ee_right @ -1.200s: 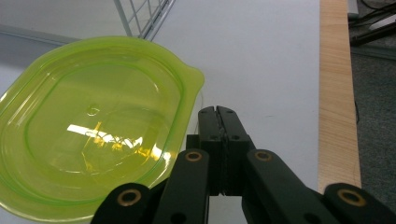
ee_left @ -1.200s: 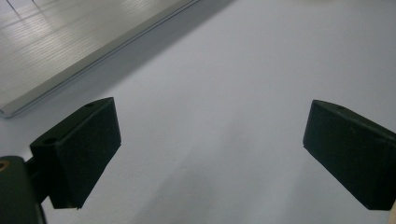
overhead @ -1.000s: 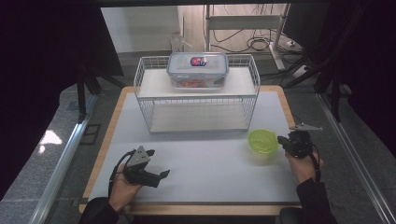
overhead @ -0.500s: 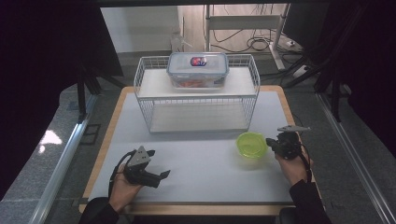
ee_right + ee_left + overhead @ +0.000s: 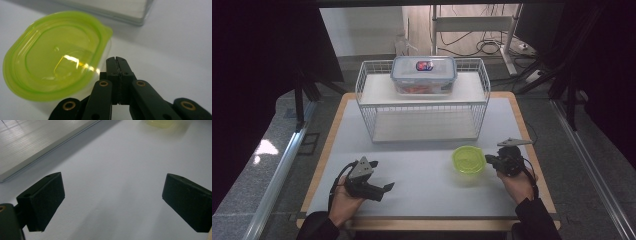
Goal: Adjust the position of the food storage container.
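right gripper (image 5: pixel 490 161): we've got it clenched on nothing, tips against the green container (image 5: pixel 468 159)
left gripper (image 5: pixel 388 187): released, empty

The person wears dark sleeves (image 5: pixel 532 220). Both grippers are black; the left gripper (image 5: pixel 382 190) has a grey triangular plate (image 5: pixel 362 167) and a black cable.

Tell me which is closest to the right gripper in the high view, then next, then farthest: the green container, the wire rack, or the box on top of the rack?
From the right gripper:
1. Green container, right beside it on the mat.
2. Wire rack, behind it, mid-table.
3. Box, up on the rack's top shelf, farthest back.
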A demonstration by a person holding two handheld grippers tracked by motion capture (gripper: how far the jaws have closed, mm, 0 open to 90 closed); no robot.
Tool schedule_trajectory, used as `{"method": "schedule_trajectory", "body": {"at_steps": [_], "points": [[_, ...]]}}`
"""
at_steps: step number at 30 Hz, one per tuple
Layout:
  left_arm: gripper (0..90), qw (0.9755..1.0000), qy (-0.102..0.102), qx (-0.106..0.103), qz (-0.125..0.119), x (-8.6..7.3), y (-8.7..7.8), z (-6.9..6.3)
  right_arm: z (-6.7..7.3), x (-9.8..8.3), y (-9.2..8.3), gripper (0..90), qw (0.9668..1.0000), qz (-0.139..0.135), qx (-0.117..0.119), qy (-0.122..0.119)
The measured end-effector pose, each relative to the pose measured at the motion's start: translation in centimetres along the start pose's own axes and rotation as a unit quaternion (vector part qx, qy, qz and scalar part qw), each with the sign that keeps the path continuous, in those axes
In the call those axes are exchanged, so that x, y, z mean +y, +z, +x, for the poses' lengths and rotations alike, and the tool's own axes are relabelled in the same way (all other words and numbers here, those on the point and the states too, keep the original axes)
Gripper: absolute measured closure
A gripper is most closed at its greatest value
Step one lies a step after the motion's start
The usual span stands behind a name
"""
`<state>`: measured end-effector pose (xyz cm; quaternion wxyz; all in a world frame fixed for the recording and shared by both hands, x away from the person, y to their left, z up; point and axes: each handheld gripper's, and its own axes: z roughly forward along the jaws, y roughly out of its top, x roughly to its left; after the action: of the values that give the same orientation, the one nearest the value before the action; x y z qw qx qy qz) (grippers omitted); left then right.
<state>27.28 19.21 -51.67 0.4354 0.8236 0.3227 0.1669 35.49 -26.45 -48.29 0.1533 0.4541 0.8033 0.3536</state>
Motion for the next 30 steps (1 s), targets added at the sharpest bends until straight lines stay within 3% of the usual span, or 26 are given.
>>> {"method": "schedule_trajectory", "body": {"at_steps": [1, 5, 7, 13, 19, 23, 30], "points": [[4.4, 1.0, 0.001, 0.0, 0.0, 0.0, 0.0, 0.0, 0.6, -0.1, 0.5, 89.4, 0.9998, 0.012, 0.015, -0.004], [4.3, 1.0, 0.001, 0.0, 0.0, 0.0, 0.0, 0.0, 2.1, 0.0, 1.4, 89.4, 0.999, 0.027, 0.02, -0.031], [4.3, 1.0, 0.002, -0.001, 0.0, 0.0, 0.0, 0.0, 2.2, 0.0, 1.8, 89.4, 0.9988, 0.033, 0.021, -0.03], [4.4, 1.0, 0.003, -0.001, 0.001, 0.0, 0.0, -0.1, 1.6, -0.4, 2.8, 89.4, 0.9981, 0.054, 0.021, -0.023], [4.4, 1.0, 0.002, -0.001, 0.0, 0.0, 0.0, -0.1, 0.9, -0.2, 2.4, 89.2, 0.9989, 0.043, 0.003, -0.018], [4.4, 1.0, 0.003, 0.0, 0.001, 0.0, 0.1, -0.1, 0.6, -0.3, 2.7, 89.4, 0.9988, 0.04, 0.027, -0.01], [4.5, 1.0, 0.003, 0.0, 0.003, 0.0, 0.1, -0.1, 1.0, -0.2, 3.4, 89.4, 0.9979, 0.045, 0.045, -0.005]]}}
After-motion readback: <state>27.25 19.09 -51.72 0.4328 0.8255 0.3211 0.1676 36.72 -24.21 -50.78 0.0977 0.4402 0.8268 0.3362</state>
